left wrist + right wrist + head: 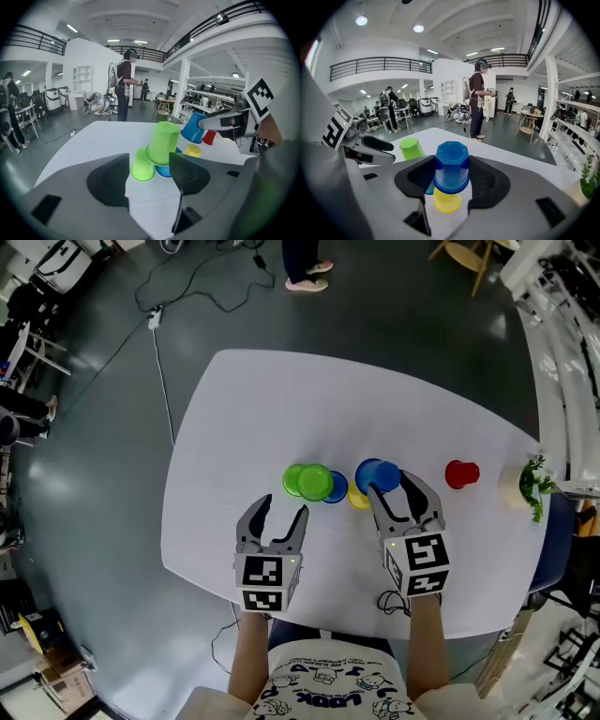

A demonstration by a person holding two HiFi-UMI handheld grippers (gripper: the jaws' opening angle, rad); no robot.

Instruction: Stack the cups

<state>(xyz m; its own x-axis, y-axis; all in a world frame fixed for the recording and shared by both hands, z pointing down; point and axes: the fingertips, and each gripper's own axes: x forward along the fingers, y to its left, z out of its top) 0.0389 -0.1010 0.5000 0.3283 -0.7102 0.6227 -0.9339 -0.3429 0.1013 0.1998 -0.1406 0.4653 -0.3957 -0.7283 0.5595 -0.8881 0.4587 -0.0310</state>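
One upside-down blue plastic cup point(451, 166) is clamped by its sides in the right gripper point(394, 488), just above the inverted yellow plastic cup point(447, 200) on the white table point(244, 409), apparently so it can drop over the yellow one as the next layer. The left gripper point(283, 507) hovers with jaws apart and empty before two green plastic cups point(163, 140), one tilted against a second blue cup point(164, 170), likely poised to take one next; a red plastic cup point(461, 473) stands well apart.

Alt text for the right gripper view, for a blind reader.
The right tool grips an upside-down blue cup above a yellow cup on the white table. A green cup shows at left; a person stands beyond the table.
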